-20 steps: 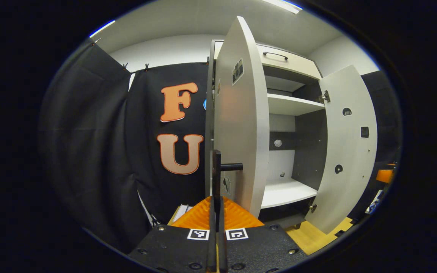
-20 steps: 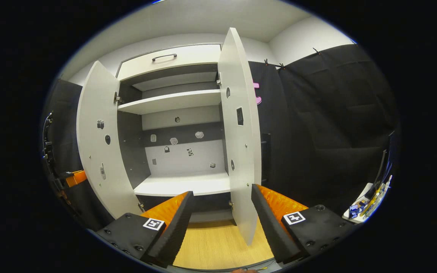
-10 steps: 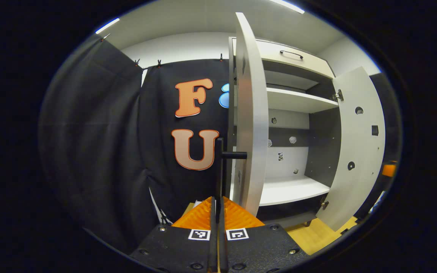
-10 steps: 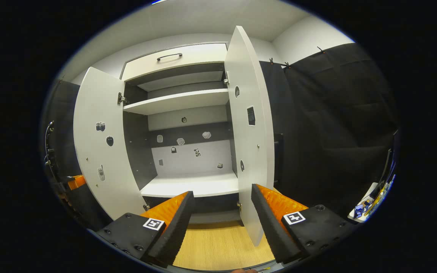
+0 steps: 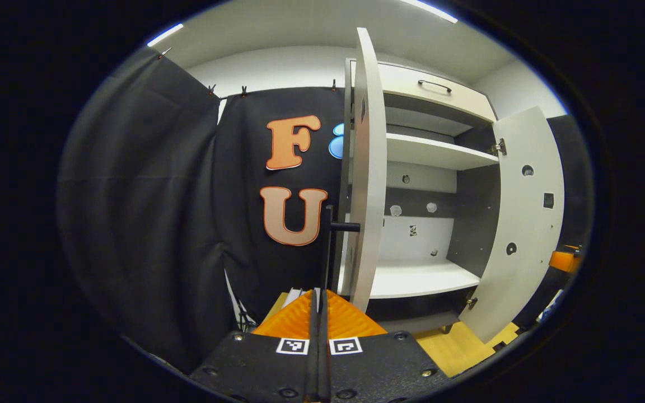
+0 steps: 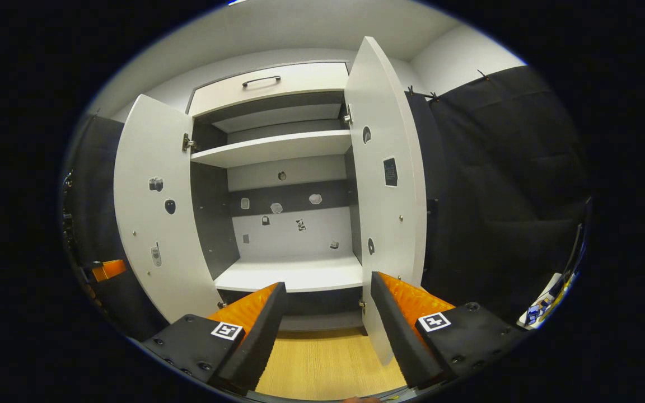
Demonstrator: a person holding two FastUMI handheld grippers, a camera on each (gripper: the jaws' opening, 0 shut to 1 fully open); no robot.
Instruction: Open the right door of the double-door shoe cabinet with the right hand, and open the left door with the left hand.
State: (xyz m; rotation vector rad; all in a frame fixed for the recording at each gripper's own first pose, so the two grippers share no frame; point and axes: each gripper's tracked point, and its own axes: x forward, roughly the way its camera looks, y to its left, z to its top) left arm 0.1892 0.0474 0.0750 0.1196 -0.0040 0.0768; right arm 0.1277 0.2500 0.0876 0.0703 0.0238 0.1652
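Left gripper point(image 5: 318, 302) clamped on left door point(image 5: 368, 168) handle point(image 5: 331, 246); no legible labels

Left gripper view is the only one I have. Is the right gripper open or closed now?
Observer: The right gripper is open, its fingers spread wide and gripping nothing.
Operator: Is it near the right door?
Observer: Yes. The right door hangs with its lower edge close beside the finger on the right of that view. I cannot tell whether they touch.
Operator: My left gripper is shut on the handle of the left door, which I see edge-on. How far is it open?
Observer: It stands swung wide. Its inner face, with three small stickers, is turned toward the right gripper view.
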